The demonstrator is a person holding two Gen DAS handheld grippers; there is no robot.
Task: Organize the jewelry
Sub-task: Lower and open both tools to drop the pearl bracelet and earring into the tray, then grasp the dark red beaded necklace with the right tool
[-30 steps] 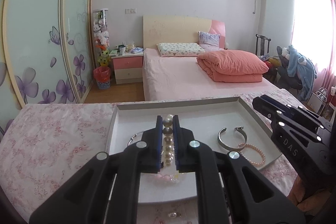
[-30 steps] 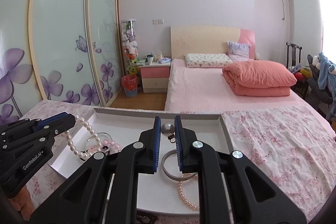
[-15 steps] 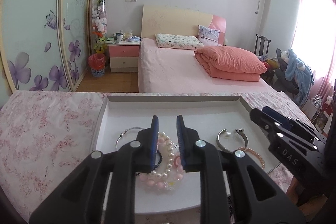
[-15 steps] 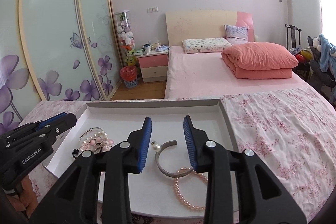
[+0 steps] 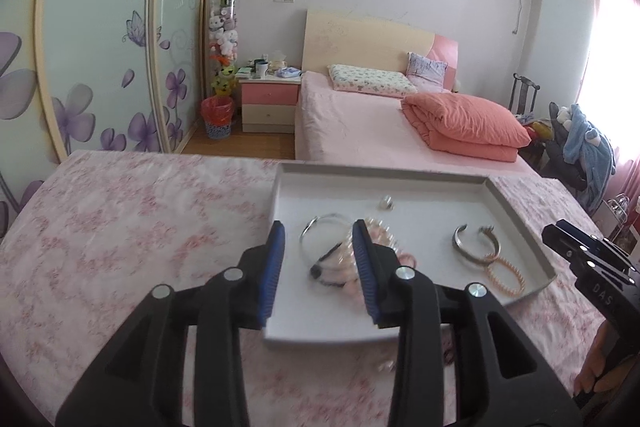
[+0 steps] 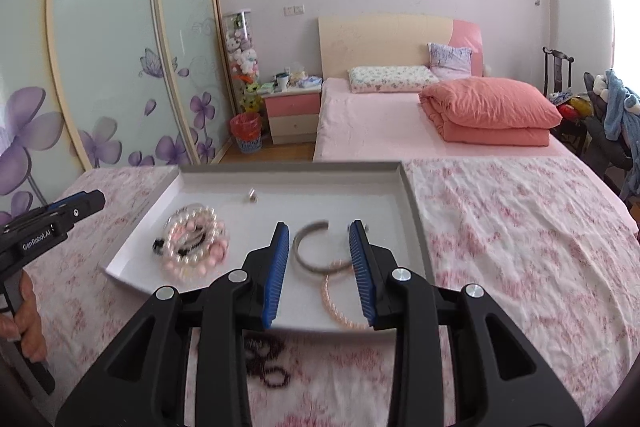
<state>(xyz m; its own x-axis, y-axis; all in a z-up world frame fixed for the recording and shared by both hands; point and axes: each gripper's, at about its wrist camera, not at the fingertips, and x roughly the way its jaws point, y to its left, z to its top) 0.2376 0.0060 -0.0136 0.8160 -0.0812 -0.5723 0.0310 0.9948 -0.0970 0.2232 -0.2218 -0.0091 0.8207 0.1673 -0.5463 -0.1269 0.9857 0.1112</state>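
A white tray [image 5: 400, 174] lies on the floral cloth. It holds a pile of pearl and pink bead bracelets [image 5: 340, 259], a thin silver bangle [image 5: 320, 227], a silver cuff [image 5: 464, 247], a pink bead bracelet [image 5: 505, 274] and a small earring [image 5: 386, 203]. My left gripper [image 5: 318, 227] hovers over the tray's near left part. Its jaws are opening, with nothing pressed between them. My right gripper [image 6: 319, 227] is open above the silver cuff [image 6: 310, 253] and the pink bead bracelet [image 6: 340, 301], holding nothing. The bracelet pile [image 6: 194, 243] lies to its left.
Dark bead bracelets [image 6: 266, 359] lie on the cloth just before the tray's near edge [image 6: 336, 327]. A person's hand [image 6: 28, 323] holds the left gripper [image 6: 72, 207] at the left edge. Beyond the table are a pink bed [image 5: 380, 131], a nightstand [image 5: 270, 103] and sliding wardrobe doors [image 5: 100, 47].
The left gripper let the pearl bracelet drop onto the pile in the tray, opened and drew back to the left. The right gripper let go of the pearl-tipped cuff, opened and backed off.
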